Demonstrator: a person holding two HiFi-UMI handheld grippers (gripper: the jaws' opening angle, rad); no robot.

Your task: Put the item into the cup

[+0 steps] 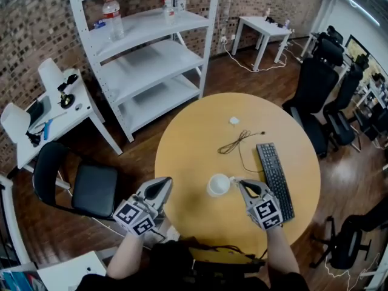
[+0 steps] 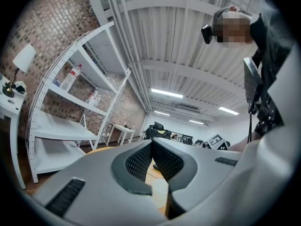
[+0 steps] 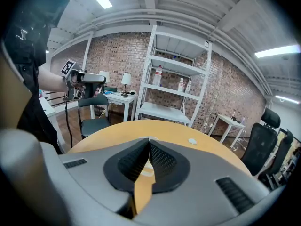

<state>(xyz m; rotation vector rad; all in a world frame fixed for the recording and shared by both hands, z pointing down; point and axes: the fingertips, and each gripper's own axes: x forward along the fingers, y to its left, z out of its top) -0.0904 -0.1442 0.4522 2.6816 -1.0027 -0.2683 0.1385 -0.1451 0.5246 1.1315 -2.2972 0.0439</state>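
On the table point(image 1: 182, 156), the item point(image 1: 234, 120) lies well beyond both grippers' point(image 1: 162, 183) point(image 1: 241, 184) pressed-together fingers point(image 3: 162, 160).

Round table point(image 1: 191, 147): cup point(image 1: 218, 185), keyboard point(image 1: 276, 177), cable point(image 1: 233, 143), small white item point(image 1: 234, 120), perhaps paper.

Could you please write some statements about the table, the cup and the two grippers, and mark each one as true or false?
1. The white cup stands on the round wooden table. True.
2. The flat black keyboard lies left of the cup. False: it lies to its right.
3. The small white item is inside the cup. False: it lies on the table, apart from it.
4. The right gripper is shut and empty. True.
5. The left gripper holds the thin black cable. False: it is shut on nothing.
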